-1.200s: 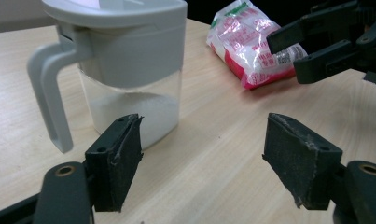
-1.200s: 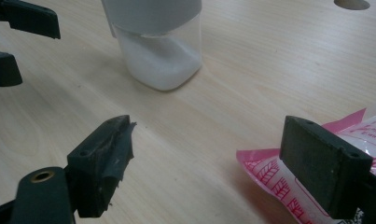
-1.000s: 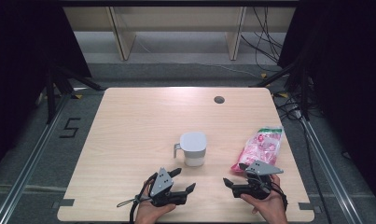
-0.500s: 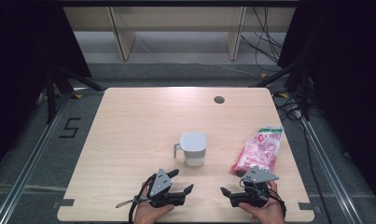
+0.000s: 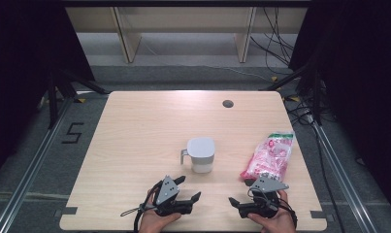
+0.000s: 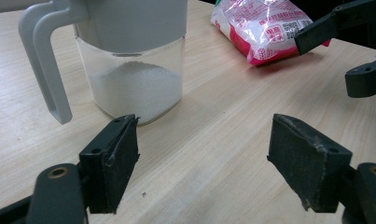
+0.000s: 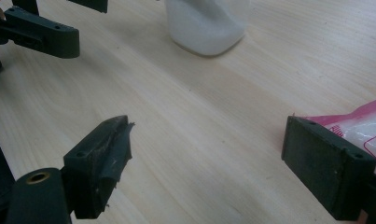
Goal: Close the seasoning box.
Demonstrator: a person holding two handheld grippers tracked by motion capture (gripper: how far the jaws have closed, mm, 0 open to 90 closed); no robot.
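A jug with a grey lid and handle stands mid-table; in the left gripper view the jug is clear below and holds white powder. A pink and white packet lies to its right. My left gripper rests open near the front edge, just short of the jug, and in its own view the left gripper holds nothing. My right gripper is open beside the packet's near end. In its own view the right gripper has bare wood between its jaws, with the packet behind the right-hand jaw.
The light wooden table has a round cable hole at the back right. Shelving legs and cables stand on the floor beyond. In the left gripper view the packet lies by the other gripper.
My right gripper has drawn back a little toward the near edge of the table. The left gripper, jug and packet have stayed put.
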